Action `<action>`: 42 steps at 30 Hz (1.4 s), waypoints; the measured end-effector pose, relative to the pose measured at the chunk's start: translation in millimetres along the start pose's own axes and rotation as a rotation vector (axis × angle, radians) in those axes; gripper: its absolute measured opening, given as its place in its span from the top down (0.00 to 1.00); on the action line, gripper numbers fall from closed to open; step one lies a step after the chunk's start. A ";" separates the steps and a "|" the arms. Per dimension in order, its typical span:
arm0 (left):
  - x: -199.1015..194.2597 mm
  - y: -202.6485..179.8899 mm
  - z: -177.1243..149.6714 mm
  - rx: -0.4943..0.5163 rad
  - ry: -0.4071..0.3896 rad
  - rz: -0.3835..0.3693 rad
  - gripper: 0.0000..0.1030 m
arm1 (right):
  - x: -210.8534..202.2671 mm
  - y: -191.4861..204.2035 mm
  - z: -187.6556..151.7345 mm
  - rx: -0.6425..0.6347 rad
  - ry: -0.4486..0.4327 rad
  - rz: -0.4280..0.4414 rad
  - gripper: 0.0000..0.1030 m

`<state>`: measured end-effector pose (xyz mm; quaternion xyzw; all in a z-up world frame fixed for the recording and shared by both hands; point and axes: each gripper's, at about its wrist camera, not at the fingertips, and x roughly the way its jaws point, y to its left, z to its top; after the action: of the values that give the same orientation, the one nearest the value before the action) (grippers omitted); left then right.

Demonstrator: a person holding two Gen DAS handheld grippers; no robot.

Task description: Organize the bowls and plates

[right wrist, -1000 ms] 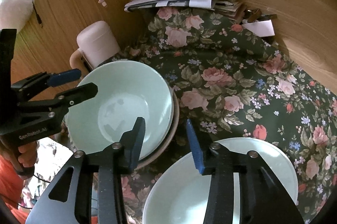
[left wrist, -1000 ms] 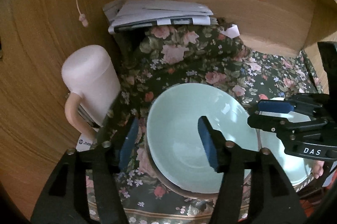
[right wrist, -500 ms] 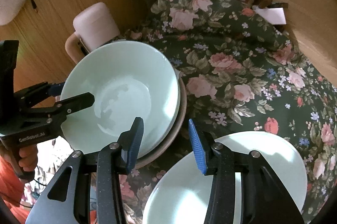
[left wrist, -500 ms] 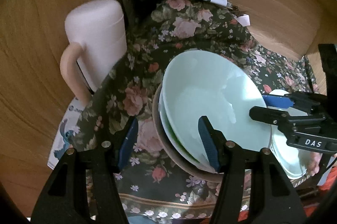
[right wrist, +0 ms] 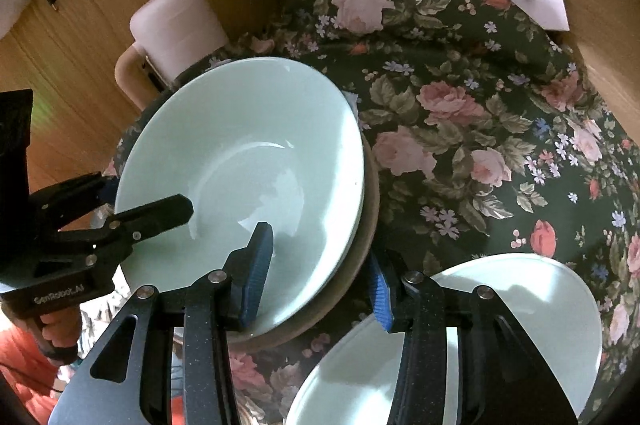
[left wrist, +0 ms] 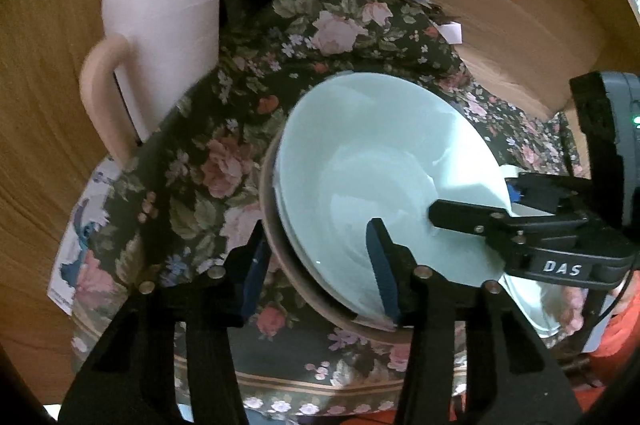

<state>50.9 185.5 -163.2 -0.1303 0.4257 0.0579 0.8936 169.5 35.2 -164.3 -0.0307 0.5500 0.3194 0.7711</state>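
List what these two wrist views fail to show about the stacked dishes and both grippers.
- How many dishes sit under the top bowl: it covers all but thin edges and a brown rim, both views.
- Whether the left gripper or right gripper touches the rim: each straddles it, jaws apart, contact hidden.
- The second pale dish: cut off by the right view's bottom edge, behind the right gripper in the left view.

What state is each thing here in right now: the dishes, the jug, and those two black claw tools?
Pale green bowl: upright, empty, stacked on a brown plate.
White plate: flat on the floral cloth, empty.
Pink lidded jug: upright, closed.
Left gripper: open, astride the stack's rim.
Right gripper: open, astride the opposite rim.
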 end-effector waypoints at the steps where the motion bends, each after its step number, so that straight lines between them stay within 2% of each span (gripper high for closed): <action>1: 0.4 -0.6 -0.6 0.000 -0.003 0.004 0.54 | -0.1 -0.8 0.3 0.000 -0.001 0.001 0.61; 8: 1.8 -11.7 -2.8 0.022 -0.028 0.090 0.54 | 1.7 -1.1 0.1 0.026 -0.014 -0.008 0.64; 12: 0.9 -15.1 -0.5 0.022 -0.036 0.114 0.54 | 0.4 -2.7 -0.2 0.044 -0.019 -0.005 0.65; 16: -1.7 -14.5 3.7 -0.001 -0.034 0.101 0.54 | -9.8 -4.2 -3.9 0.056 -0.038 -0.004 0.65; 24: -10.6 -30.4 11.1 0.022 -0.066 0.088 0.54 | -41.4 -12.8 -10.3 0.082 -0.096 -0.018 0.66; 42: -22.7 -100.2 23.3 0.143 -0.112 -0.008 0.54 | -105.4 -50.8 -34.2 0.156 -0.192 -0.115 0.66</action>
<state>75.4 96.1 -113.1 -0.0644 0.3776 0.0309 0.9232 147.7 -67.1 -101.8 0.0286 0.4941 0.2322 0.8374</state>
